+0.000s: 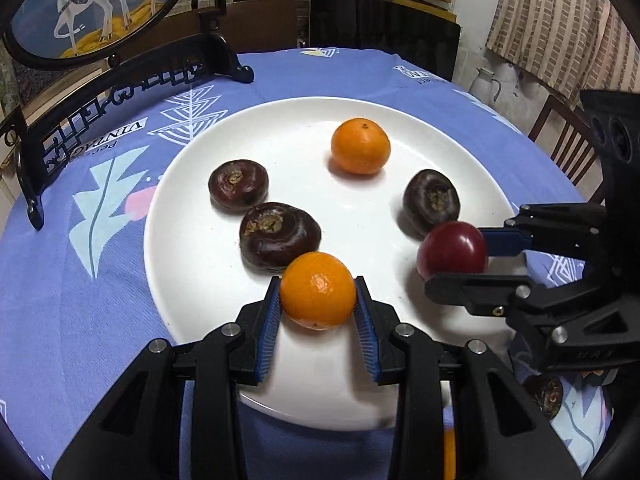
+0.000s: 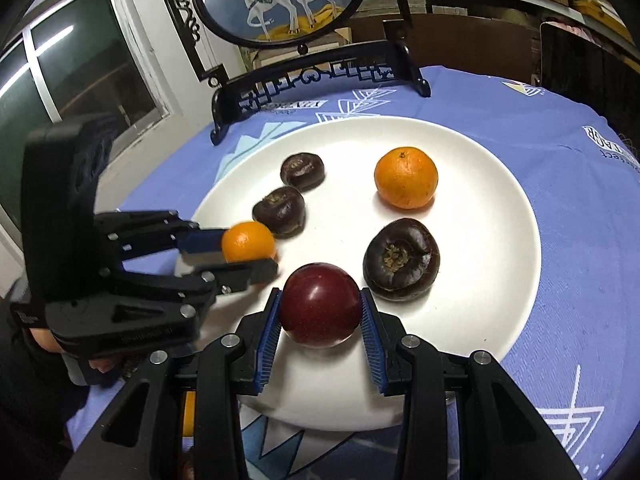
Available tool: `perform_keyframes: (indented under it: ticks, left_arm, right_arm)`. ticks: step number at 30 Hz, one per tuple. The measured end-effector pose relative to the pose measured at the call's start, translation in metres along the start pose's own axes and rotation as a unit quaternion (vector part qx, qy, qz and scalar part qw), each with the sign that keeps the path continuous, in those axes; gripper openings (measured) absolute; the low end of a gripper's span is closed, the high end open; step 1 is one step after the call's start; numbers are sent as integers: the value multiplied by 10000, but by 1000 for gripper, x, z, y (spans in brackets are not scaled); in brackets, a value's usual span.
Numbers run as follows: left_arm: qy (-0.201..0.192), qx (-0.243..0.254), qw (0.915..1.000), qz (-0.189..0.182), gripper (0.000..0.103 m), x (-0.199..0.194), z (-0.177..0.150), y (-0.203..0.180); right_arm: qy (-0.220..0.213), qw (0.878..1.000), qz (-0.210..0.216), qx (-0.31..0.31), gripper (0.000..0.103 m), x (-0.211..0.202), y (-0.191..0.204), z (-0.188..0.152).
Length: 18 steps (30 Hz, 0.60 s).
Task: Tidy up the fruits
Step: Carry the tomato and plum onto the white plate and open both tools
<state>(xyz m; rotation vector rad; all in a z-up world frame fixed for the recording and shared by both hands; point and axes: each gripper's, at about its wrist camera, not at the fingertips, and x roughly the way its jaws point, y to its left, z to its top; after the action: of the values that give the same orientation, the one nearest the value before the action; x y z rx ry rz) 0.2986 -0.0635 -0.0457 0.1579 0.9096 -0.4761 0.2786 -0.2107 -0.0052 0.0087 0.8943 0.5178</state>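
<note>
The left gripper [image 1: 317, 294] is clamped on a small round orange tangerine [image 1: 317, 290] at six o'clock over the white round plate [image 1: 192, 280]. The right gripper [image 2: 320, 304] is clamped on a dark red round plum [image 2: 320, 304] at the plate's five o'clock.

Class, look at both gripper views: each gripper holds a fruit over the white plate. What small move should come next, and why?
Probably lower both a little and open. The left gripper is shut on an orange, the right gripper on a red plum, both over bare spots of the plate.
</note>
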Motion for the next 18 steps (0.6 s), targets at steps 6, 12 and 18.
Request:
perform_keyframes:
  ticks: [6, 12, 18]
  left_arm:
    - [-87, -10, 9999, 132, 40, -1, 0, 1]
    - [-173, -54, 9997, 159, 43, -4, -1, 2]
    - [-541, -71, 9979, 350, 69, -18, -5, 1]
  right_arm:
    - [-122, 9999, 6, 68, 42, -5, -5, 1]
    - [-205, 9997, 27, 134, 42, -8, -8, -3]
    - [-578, 9980, 78, 242, 63, -22, -13, -9]
